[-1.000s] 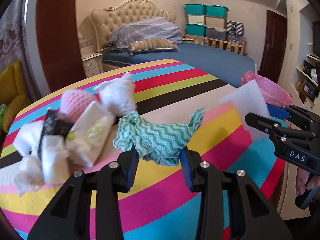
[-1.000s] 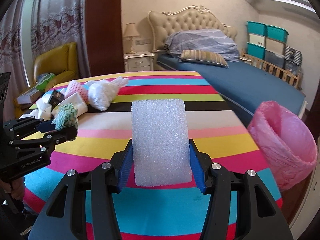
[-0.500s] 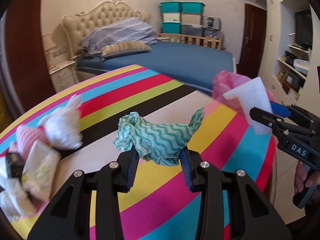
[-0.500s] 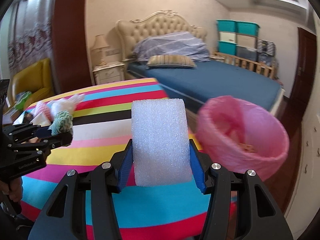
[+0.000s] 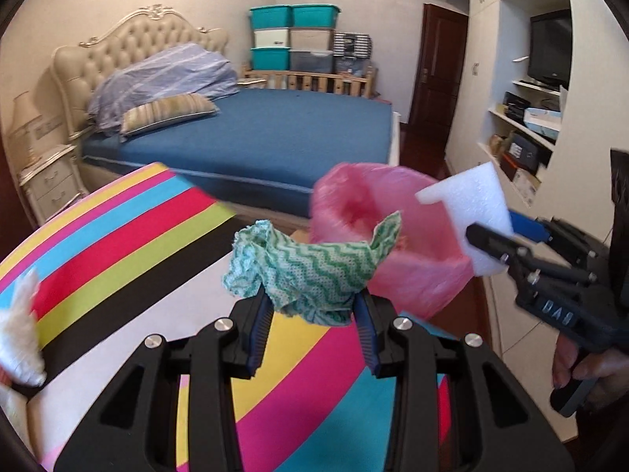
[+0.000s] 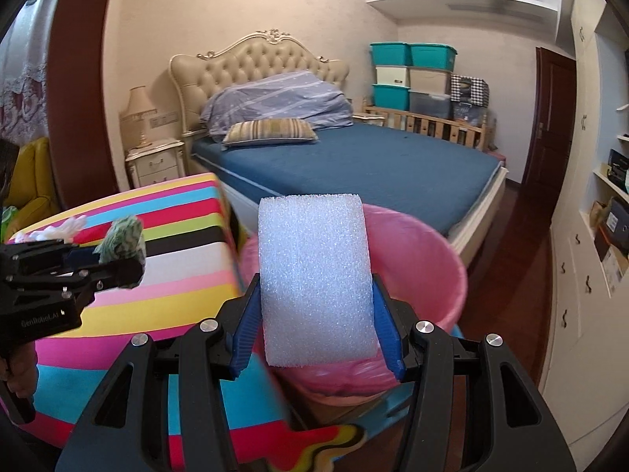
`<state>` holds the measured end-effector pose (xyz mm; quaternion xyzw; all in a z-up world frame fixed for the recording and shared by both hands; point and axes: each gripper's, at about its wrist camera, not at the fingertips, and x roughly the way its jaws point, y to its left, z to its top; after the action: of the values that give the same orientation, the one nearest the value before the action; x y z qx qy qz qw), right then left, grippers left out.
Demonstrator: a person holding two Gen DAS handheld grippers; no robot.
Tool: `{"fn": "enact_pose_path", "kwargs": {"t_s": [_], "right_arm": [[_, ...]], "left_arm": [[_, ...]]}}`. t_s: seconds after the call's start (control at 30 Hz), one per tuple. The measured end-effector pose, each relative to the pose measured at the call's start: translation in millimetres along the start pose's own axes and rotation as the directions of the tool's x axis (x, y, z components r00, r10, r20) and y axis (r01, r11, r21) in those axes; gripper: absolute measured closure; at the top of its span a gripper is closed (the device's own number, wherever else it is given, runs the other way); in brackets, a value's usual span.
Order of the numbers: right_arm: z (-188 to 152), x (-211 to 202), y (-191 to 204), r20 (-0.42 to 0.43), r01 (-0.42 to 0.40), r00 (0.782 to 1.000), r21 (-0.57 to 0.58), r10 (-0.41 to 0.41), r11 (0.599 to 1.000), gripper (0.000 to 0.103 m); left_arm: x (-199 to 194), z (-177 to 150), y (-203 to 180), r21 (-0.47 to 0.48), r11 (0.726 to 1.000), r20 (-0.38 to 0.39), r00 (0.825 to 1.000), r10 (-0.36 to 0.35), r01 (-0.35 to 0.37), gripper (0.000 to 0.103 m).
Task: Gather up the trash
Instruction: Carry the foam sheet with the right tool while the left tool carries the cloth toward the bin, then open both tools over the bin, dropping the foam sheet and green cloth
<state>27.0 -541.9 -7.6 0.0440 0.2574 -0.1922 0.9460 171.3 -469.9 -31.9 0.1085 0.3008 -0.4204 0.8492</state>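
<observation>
Far left on the striped worktop (image 5: 129, 244) there's a white crumpled wad (image 5: 17, 346), lying w/ other bits at the frame edge, too blurred to name. Your left gripper (image 5: 312, 314) is clenched on the green zigzag cloth (image 5: 310, 271); the blue fingers (image 5: 259, 326) pinch it from both sides and it's lifted off the worktop, over its right-hand part, w/ one corner sticking up in front of the pink bin bag (image 5: 393, 236). The bag sits just past the worktop's right edge, mouth open. Further right, your right gripper (image 6: 316, 314) grips the white foam block (image 6: 314, 275) btw its fingers (image 6: 245, 330), block upright and directly over the bag's opening in the right wrist view. Behind: blue bed (image 6: 373, 169), teal storage boxes (image 6: 412, 57) stacked by the wall.
</observation>
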Motion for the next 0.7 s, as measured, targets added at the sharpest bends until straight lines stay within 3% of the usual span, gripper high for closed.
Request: {"fn": "enact_pose_path", "kwargs": {"t_s": [0.3,0.53,0.7], "right_arm": [[9.3,31.8,-52.4,-0.015,0.06,0.998,0.026,-0.06,0.998,0.052],[14.9,51.1,-80.5,-0.034,0.062,0.998,0.039,-0.061,0.997,0.052],[13.7,62.8,-88.8,-0.04,0.04,0.998,0.043,-0.038,0.998,0.051]], "left_arm": [[63.3,54.0,-48.8,0.061,0.996,-0.001,0.998,-0.059,0.059,0.064],[107.7,81.0,-72.3,0.101,0.99,-0.006,0.995,-0.096,0.096,0.064],[133.3,95.9,-73.8,0.075,0.989,-0.02,0.991,-0.13,0.131,0.061]]}}
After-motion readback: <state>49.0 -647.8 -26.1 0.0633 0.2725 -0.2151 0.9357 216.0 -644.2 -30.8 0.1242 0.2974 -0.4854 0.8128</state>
